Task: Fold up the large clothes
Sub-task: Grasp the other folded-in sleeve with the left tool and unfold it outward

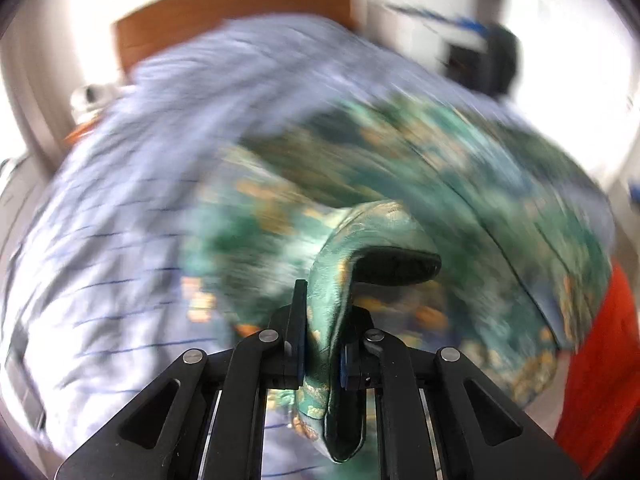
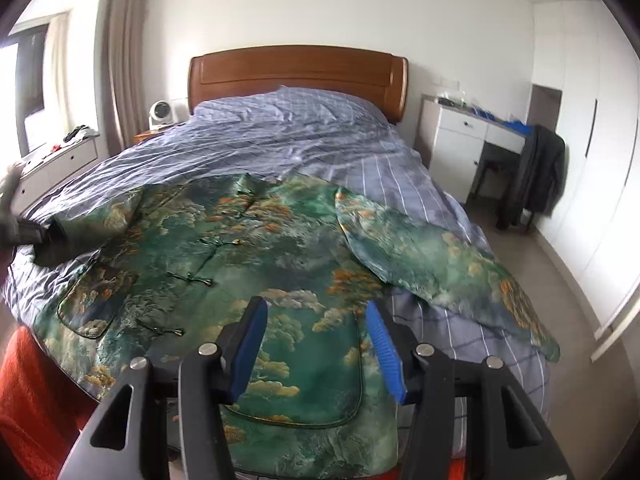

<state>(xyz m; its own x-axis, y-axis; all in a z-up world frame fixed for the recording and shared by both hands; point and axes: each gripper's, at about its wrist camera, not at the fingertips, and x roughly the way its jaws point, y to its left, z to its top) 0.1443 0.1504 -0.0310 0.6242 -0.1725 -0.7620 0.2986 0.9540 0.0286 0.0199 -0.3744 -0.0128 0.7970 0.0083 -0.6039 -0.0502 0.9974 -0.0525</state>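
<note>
Left wrist view was all blur, but the left gripper (image 1: 322,344) was pinched tight on a sleeve cuff of the green brocade jacket (image 2: 224,248), probably to fold it inward. Jacket lay flat on the bed (image 2: 304,140); right gripper (image 2: 316,344) hovered half-open, empty.

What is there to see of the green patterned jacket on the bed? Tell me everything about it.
The green jacket lies spread flat, front up, on the blue checked bedspread. Its glossy, silk-like fabric carries a landscape print of orange trees and pale clouds. Knotted frog closures run down the front, with dark-piped patch pockets either side. One sleeve stretches toward the bed's edge. The left gripper is shut on the other sleeve's cuff; the right gripper hovers open above the hem.
</note>
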